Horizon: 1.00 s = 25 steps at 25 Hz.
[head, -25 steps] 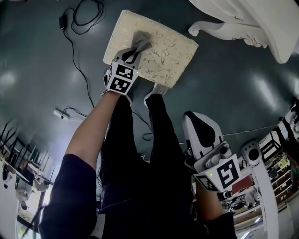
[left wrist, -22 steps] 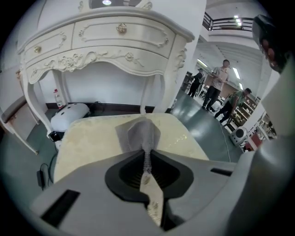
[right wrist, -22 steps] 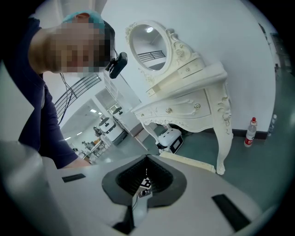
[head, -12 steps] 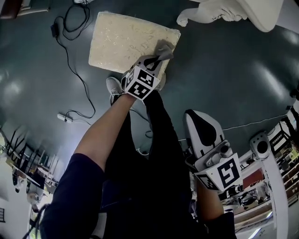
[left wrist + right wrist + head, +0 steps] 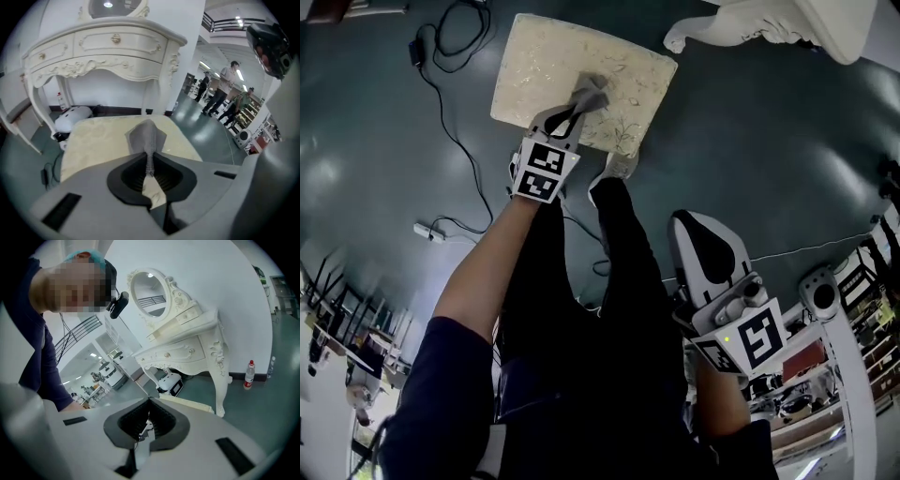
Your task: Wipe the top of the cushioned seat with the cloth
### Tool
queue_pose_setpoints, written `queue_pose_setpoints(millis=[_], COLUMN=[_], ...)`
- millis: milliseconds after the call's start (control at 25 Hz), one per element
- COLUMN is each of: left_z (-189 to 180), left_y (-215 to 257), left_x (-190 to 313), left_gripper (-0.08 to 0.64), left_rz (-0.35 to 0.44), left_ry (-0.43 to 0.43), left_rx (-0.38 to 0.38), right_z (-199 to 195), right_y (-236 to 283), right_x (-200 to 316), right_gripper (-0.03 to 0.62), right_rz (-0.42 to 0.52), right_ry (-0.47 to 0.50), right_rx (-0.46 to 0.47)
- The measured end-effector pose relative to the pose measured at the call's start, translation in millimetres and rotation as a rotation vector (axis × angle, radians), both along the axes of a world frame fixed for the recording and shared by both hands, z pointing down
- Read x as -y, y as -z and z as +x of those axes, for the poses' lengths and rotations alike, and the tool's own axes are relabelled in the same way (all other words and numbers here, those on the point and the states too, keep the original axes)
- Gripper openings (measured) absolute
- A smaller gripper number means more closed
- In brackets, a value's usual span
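The cushioned seat is a cream patterned pad on the dark floor in front of the person's legs. A grey cloth lies on its top near the middle, toward the near edge. My left gripper is shut on the cloth and presses it against the seat. In the left gripper view the cloth fans out from the closed jaws over the seat. My right gripper is held low at the right, away from the seat, shut with nothing in it.
A white carved dressing table stands just beyond the seat, its leg close to the seat's right corner. Black cables and a power strip lie on the floor at left. A bottle stands by the wall.
The left gripper swept the cloth to the seat's right near corner half a second ago, then back toward the middle. The right gripper stayed put.
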<state>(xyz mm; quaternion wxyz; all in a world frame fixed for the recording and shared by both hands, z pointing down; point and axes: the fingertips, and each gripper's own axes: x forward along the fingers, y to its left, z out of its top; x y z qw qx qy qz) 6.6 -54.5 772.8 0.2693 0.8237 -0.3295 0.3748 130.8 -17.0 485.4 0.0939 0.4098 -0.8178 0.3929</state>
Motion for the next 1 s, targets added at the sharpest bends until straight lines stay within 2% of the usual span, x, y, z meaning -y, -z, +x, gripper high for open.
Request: queue_pose_setpoints(millis=[240,320,400,640,1000], left_z=[-126,-150,-157,-122,-15], left_y=[-12,-13,-14,-17,-18], left_x=[6,11,14,1,-37], left_gripper=[0.032,0.032,0.032,0.032,0.032], left_rz=[0.029,0.037,0.038,0.018,-0.035], left_ry=[0.094,0.114,0.125,0.1,0.012], left_rx=[0.133,0.156,0.157,0.102,-0.006], right_z=[-52,-65,-73,-84,-46], right_y=[3,2,2,5,-10], right_x=[-7,-10,-12,-13,-20], right_gripper=[0.021,0.021,0.021,0.022,0.021], right_rz=[0.001,-0.007,-0.013,-0.014,-0.036], right_ry=[0.053,0.063,0.071,0.074,0.036], right_rx=[-0.007,-0.011,-0.015,-0.011,-0.014])
